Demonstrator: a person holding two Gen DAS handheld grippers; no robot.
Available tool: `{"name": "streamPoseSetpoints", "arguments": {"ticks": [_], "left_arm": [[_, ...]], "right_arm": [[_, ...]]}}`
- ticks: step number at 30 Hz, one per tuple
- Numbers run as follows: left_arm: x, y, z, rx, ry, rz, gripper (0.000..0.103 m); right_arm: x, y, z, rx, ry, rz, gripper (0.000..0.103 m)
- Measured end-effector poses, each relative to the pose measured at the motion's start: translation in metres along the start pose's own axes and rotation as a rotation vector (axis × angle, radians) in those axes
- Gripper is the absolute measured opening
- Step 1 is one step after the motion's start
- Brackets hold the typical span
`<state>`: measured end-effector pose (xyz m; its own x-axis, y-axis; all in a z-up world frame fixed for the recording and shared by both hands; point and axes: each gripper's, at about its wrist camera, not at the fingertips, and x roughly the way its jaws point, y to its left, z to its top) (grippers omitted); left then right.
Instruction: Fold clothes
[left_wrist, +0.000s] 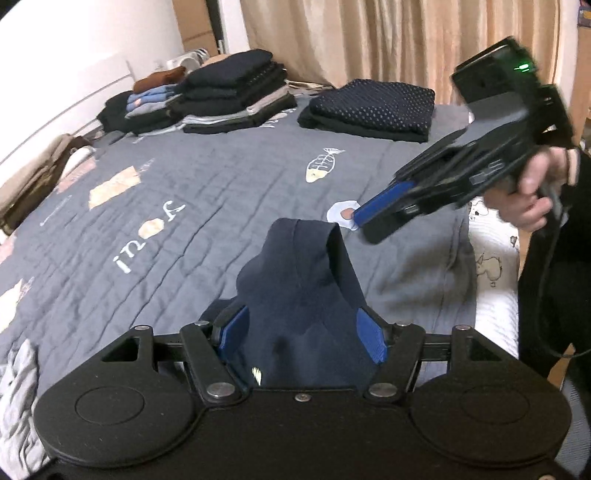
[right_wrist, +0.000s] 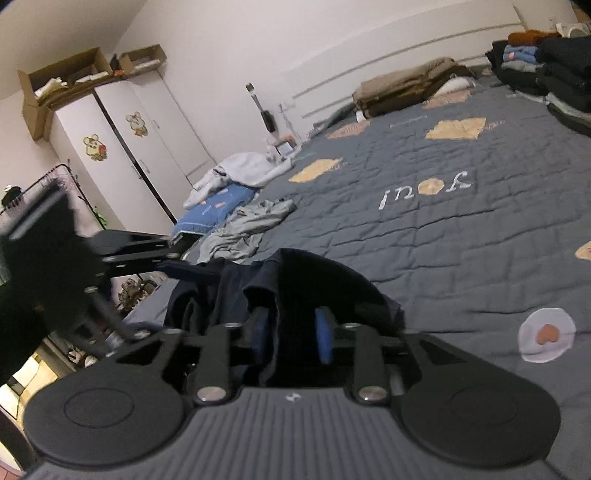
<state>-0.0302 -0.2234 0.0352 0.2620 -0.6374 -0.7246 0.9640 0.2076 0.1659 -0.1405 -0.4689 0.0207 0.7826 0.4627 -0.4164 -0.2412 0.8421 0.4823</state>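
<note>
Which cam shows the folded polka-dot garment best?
Left wrist: the polka-dot garment lies fully in view on the quilt, right of the taller clothes stack. Right wrist doesn't show it; only the stack's edge appears at the frame's right.

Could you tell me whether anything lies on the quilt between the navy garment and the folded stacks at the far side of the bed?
Nothing visible does. The navy garment is draped over the left gripper; beyond it the quilt is bare up to the folded stacks. The right gripper hovers to one side, off that path.
</note>
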Motion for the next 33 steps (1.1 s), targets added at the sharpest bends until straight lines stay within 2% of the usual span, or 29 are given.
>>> {"name": "streamPoseSetpoints", "arguments": {"ticks": [1,3,6,14,15,16,17,18,22,27,33], "left_arm": [[0.005,0.001,0.001,0.007,0.004,-0.001,0.064],[0.015,0.002,0.007,0.017,0.010,-0.008,0.064],[0.027,0.003,0.018,0.029,0.012,-0.006,0.072],[0.053,0.007,0.032,0.003,0.007,-0.023,0.075],[0.056,0.008,0.031,-0.006,0.002,-0.035,0.064],[0.059,0.008,0.030,-0.010,0.010,-0.054,0.034],[0.062,0.008,0.028,-0.009,0.022,-0.054,0.022],[0.065,0.007,0.026,-0.008,0.034,-0.053,0.018],[0.065,0.008,0.021,-0.026,0.025,-0.038,0.015],[0.050,0.017,0.024,-0.066,-0.030,-0.015,0.015],[0.040,0.022,0.023,-0.086,-0.067,-0.003,0.015]], "right_arm": [[-0.005,-0.002,-0.002,-0.001,-0.008,0.001,0.045],[-0.013,-0.006,-0.005,-0.001,-0.014,0.006,0.048],[-0.018,-0.012,-0.010,0.014,0.001,0.027,0.049],[-0.011,-0.014,-0.032,0.021,0.087,0.085,0.050],[-0.009,-0.012,-0.036,0.022,0.099,0.109,0.050],[-0.006,-0.011,-0.040,0.024,0.110,0.132,0.050],[-0.003,-0.009,-0.043,0.027,0.126,0.149,0.050],[0.000,-0.006,-0.046,0.030,0.141,0.166,0.050],[0.010,0.001,-0.056,0.049,0.169,0.210,0.055],[0.028,0.010,-0.069,0.060,0.195,0.214,0.062],[0.046,0.012,-0.088,0.098,0.263,0.206,0.065]]}}
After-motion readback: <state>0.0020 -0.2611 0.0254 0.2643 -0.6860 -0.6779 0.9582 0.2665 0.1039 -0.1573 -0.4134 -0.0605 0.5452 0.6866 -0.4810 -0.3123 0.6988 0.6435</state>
